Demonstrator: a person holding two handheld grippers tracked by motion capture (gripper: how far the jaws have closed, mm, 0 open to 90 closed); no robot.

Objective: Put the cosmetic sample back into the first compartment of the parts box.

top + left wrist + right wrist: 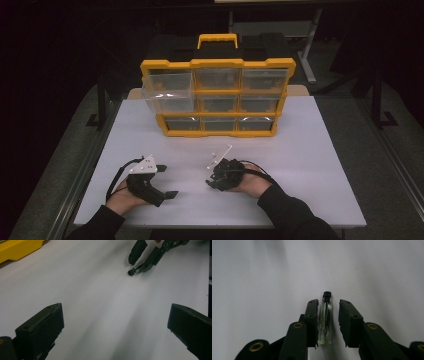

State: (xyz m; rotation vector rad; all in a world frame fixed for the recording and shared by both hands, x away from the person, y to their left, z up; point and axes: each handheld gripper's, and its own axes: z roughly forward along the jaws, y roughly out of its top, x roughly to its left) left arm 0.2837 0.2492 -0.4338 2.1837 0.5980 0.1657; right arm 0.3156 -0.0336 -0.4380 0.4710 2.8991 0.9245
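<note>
On the worktop (pixel 310 150), near side: a small glass vial (pixel 325 320) with a black cap lies flat between the jaws of the right tool (pixel 327 303).
Right tool: jaws narrowed around the vial; left pad touching it, a gap at the right pad, not yet pinching.
Left tool (pixel 169 181): spread wide, holding nothing.
Handling: likely light, stiff, slippery, breakable; prone to roll.
Hold: across the glass body, mid-length, gently.
Far side: yellow organizer (pixel 217 97), one upper-left drawer (pixel 167 92) pulled out.
Writing: none readable.
</note>
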